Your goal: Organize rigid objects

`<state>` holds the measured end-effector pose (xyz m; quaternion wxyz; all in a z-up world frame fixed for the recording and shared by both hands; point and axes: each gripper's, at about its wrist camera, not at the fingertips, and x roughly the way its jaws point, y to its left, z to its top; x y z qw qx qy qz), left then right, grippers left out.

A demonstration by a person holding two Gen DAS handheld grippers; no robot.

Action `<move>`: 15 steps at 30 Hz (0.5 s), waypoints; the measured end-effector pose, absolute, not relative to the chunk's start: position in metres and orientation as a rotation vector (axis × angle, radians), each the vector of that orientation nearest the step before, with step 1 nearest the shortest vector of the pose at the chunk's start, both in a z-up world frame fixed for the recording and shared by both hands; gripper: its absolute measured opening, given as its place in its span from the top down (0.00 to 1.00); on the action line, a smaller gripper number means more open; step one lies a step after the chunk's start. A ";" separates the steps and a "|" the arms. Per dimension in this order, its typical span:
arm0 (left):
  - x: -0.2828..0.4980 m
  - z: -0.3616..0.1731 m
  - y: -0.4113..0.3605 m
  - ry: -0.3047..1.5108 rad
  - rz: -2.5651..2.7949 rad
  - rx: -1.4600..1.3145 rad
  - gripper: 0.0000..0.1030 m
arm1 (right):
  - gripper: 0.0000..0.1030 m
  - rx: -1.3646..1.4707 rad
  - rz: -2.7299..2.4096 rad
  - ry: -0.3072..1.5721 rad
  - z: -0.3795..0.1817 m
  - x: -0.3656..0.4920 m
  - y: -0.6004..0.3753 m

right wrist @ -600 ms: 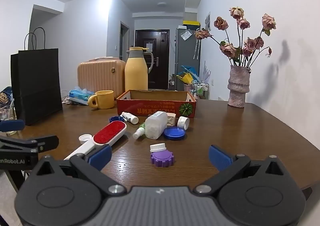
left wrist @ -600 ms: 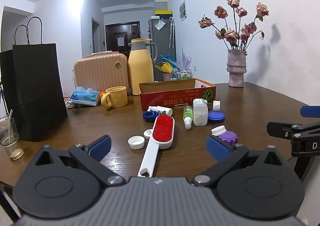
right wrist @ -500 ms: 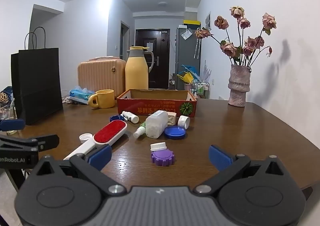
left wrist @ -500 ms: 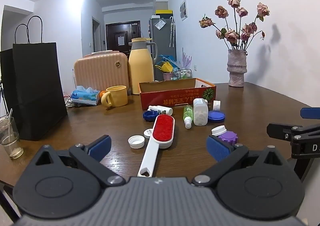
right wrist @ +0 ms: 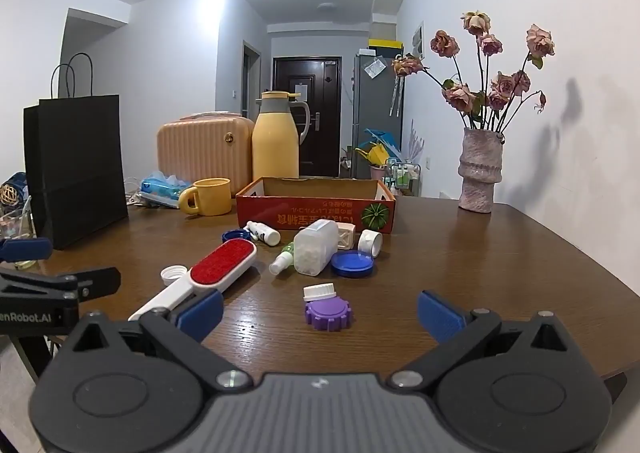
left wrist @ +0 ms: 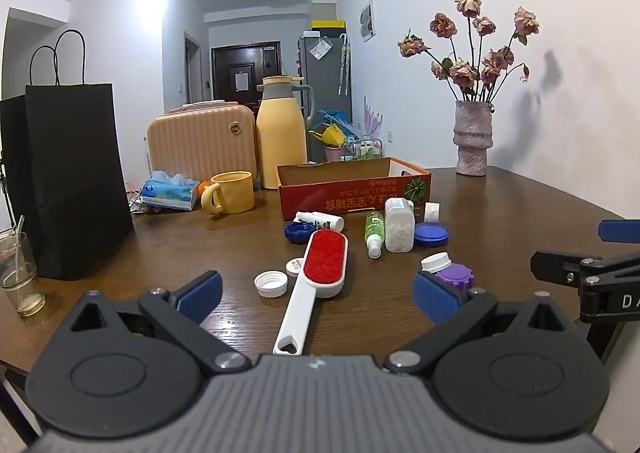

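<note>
Left wrist view: the left gripper hovers low at the near edge of a dark wooden tabletop, its jaws released and spread wide with nothing between them. Straight ahead lies a lint brush, a long white plastic handle with an oval red fuzzy pad, its handle end pointing at the camera. Just beside it sit two white ribbed caps. Farther back are a small green spray bottle, a cloudy plastic pill bottle lying down, and a flat blue lid. Behind them stands an open, shallow red cardboard box, probably where these things belong.

Right wrist view: the right gripper is also released and holding nothing. A purple notched cap lies just ahead between its fingers, touching a white ribbed cap. The brush handle runs close by the left finger.

Risks, as a judgement: the small round caps are smooth and light, so jaws closing off-centre could flick them away or send them rolling off the tabletop. The long brush, gripped at one end, could swing and sweep the nearby caps. The two grippers are near each other and could collide if both reach for the middle
</note>
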<state>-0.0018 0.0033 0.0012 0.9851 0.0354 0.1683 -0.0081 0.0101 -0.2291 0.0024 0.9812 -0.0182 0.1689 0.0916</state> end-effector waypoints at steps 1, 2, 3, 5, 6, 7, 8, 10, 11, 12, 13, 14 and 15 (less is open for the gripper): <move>-0.002 0.001 0.003 0.339 -0.016 0.071 0.00 | 0.00 -0.036 0.184 0.339 0.002 0.010 -0.228; -0.002 0.001 0.003 0.338 -0.016 0.071 0.00 | 0.00 -0.036 0.185 0.340 0.002 0.010 -0.229; -0.002 0.001 0.004 0.338 -0.017 0.071 0.00 | 0.00 -0.036 0.185 0.339 0.002 0.009 -0.228; -0.002 0.001 0.004 0.337 -0.017 0.071 0.00 | 0.00 -0.036 0.185 0.338 0.001 0.011 -0.228; -0.002 0.001 0.004 0.337 -0.017 0.071 0.00 | 0.00 -0.035 0.185 0.339 0.001 0.011 -0.229; -0.002 0.001 0.004 0.337 -0.017 0.071 0.00 | 0.00 -0.035 0.186 0.340 0.001 0.011 -0.229; -0.002 0.001 0.004 0.337 -0.016 0.070 0.00 | 0.00 -0.035 0.186 0.340 0.002 0.011 -0.229; -0.002 0.000 0.004 0.337 -0.016 0.070 0.00 | 0.00 -0.035 0.186 0.340 0.002 0.011 -0.229; -0.002 0.000 0.004 0.337 -0.017 0.070 0.00 | 0.00 -0.035 0.186 0.340 0.002 0.011 -0.229; -0.002 0.000 0.004 0.337 -0.017 0.070 0.00 | 0.00 -0.035 0.186 0.340 0.001 0.011 -0.229; -0.002 0.000 0.004 0.337 -0.017 0.070 0.00 | 0.00 -0.035 0.186 0.340 0.002 0.011 -0.229; -0.001 0.000 0.004 0.337 -0.017 0.070 0.00 | 0.00 -0.035 0.186 0.341 0.002 0.011 -0.230; -0.001 0.000 0.004 0.337 -0.017 0.070 0.00 | 0.00 -0.034 0.186 0.341 0.002 0.010 -0.230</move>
